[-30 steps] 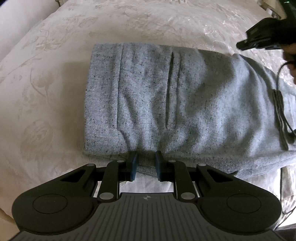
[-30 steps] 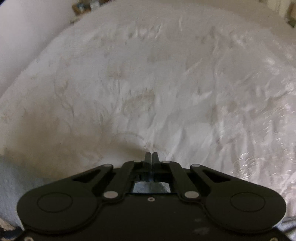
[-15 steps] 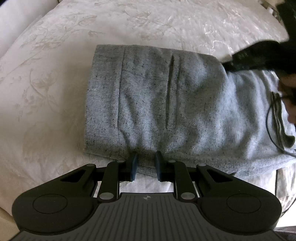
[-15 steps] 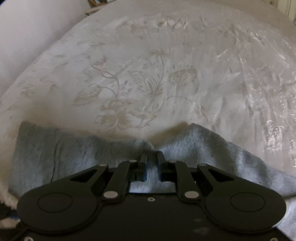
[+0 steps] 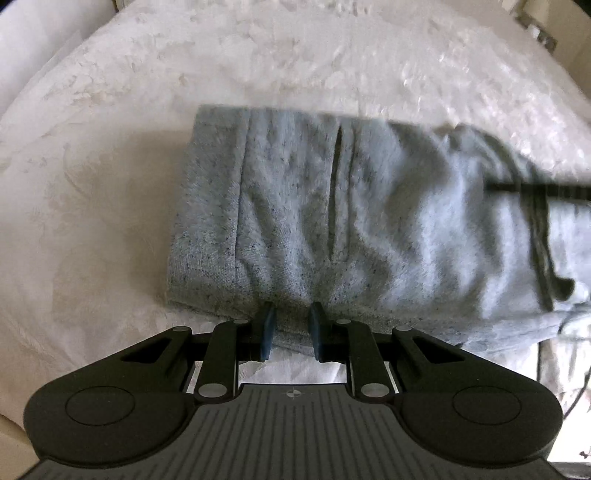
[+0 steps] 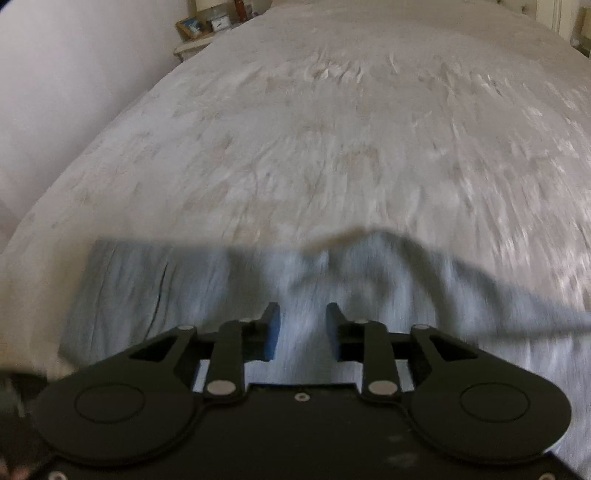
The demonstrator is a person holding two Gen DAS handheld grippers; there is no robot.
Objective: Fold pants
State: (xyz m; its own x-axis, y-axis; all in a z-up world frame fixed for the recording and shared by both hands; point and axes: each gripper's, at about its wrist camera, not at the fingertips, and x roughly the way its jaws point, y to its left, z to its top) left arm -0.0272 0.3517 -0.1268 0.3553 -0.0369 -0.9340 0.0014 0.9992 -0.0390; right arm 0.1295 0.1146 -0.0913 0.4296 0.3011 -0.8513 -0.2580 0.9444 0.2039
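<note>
1. Plainly, the left wrist view gives the fuller look at the pants [image 5: 351, 229]: a folded grey slab lying on the bedspread [image 5: 110, 184], its folded edge toward nine o'clock, a pocket slit running up the middle, a dark drawstring [image 5: 543, 266] trailing at three o'clock; the right wrist view shows only a smeared band of the same pants [image 6: 184, 288] across the lower half, but it alone takes in the long run of the bedspread [image 6: 332, 147] and a bedside table [image 6: 199, 33] with small items at eleven o'clock.

2. The left gripper [image 5: 290, 317] stands narrow at the near hem, at six o'clock of the garment; a pinch of cloth rises between its blue pads, which appear to press on it; the right gripper [image 6: 303, 317] has its jaws opening, the grey cloth lying beneath the gap and not pinched.

3. Both views are blurred; a thin dark streak [image 5: 535, 190] crosses the pants at three o'clock in the left view and I cannot tell what it is; the garment runs off the right edge in both.

4. The pants are a flecked, fleecy knit, softly creased; the bedspread is pale, glossy, with a raised floral pattern; the grippers are matte black.
</note>
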